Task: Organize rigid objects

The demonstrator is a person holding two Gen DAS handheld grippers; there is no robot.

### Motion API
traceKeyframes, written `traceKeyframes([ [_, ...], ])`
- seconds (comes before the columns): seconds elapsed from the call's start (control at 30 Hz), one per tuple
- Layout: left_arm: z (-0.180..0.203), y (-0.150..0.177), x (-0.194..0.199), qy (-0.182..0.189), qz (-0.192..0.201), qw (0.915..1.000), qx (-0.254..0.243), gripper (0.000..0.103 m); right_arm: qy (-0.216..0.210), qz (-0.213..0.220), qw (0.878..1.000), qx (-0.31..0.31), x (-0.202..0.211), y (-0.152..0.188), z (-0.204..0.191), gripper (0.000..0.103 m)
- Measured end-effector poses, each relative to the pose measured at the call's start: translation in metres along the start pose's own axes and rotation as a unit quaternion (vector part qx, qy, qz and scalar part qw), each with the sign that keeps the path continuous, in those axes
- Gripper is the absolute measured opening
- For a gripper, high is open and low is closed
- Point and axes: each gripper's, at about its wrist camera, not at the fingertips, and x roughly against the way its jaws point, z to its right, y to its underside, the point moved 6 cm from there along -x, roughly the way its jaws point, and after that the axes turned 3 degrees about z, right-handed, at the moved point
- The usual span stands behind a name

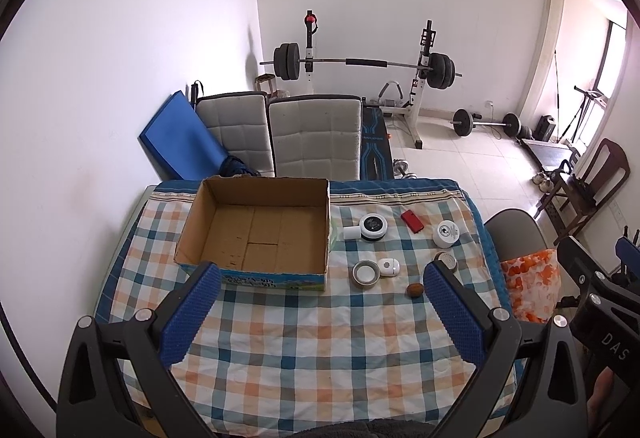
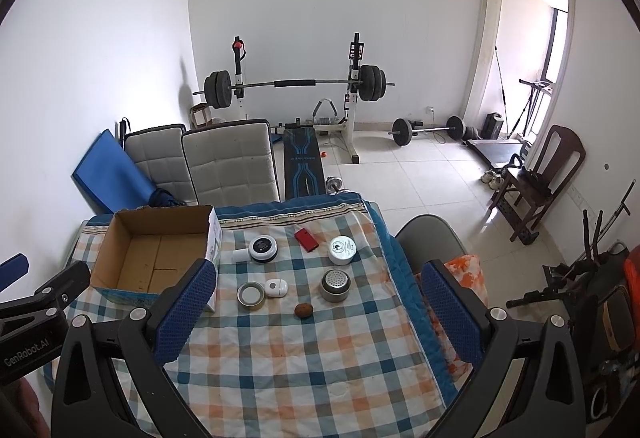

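An open, empty cardboard box (image 1: 256,234) (image 2: 152,258) sits at the far left of the checked tablecloth. To its right lie several small items: a black-and-white round device (image 1: 372,227) (image 2: 262,249), a red flat case (image 1: 413,221) (image 2: 306,239), a white round tin (image 1: 447,233) (image 2: 342,250), a metal ring lid (image 1: 365,273) (image 2: 250,295), a small white gadget (image 1: 389,267) (image 2: 276,287), a metal perforated cap (image 2: 335,284) and a brown nut (image 1: 415,289) (image 2: 303,310). My left gripper (image 1: 320,314) and right gripper (image 2: 316,314) are both open and empty, held above the table's near part.
The checked tablecloth (image 1: 320,350) covers the table. Two padded chairs (image 1: 316,138) stand behind it, a grey chair with an orange cushion (image 2: 460,270) at its right. A barbell rack (image 2: 296,86) and weights stand at the far wall.
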Motion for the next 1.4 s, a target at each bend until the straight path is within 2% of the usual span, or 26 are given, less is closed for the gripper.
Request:
traceKeyframes([
  [0.57, 0.005, 0.001, -0.003, 0.0, -0.004, 1.0, -0.005, 0.103, -0.001, -0.005, 1.0, -0.001, -0.003, 0.008, 0.003, 0.103],
  [0.77, 0.013, -0.005, -0.027, 0.007, -0.022, 0.9997, -0.003, 0.103, -0.012, -0.046, 0.999, -0.019, -0.032, 0.017, 0.018, 0.103],
  [0.9, 0.027, -0.014, -0.065, 0.014, -0.044, 0.9989, -0.009, 0.103, 0.002, -0.101, 0.994, -0.036, -0.085, 0.02, 0.046, 0.103],
  [1.03, 0.049, -0.017, -0.127, 0.037, -0.103, 0.9938, -0.018, 0.103, 0.004, -0.181, 0.983, -0.035, -0.16, 0.036, 0.068, 0.103],
  [1.2, 0.078, -0.008, -0.226, 0.041, -0.189, 0.9808, -0.026, 0.103, 0.005, -0.261, 0.965, -0.019, -0.264, 0.062, 0.077, 0.103],
  [1.3, 0.09, 0.0, -0.28, 0.037, -0.232, 0.9716, -0.028, 0.103, -0.006, -0.316, 0.948, -0.026, -0.33, 0.084, 0.072, 0.103],
  [1.4, 0.097, 0.009, -0.335, 0.02, -0.273, 0.9612, -0.038, 0.103, 0.002, -0.359, 0.933, -0.024, -0.389, 0.11, 0.067, 0.103],
])
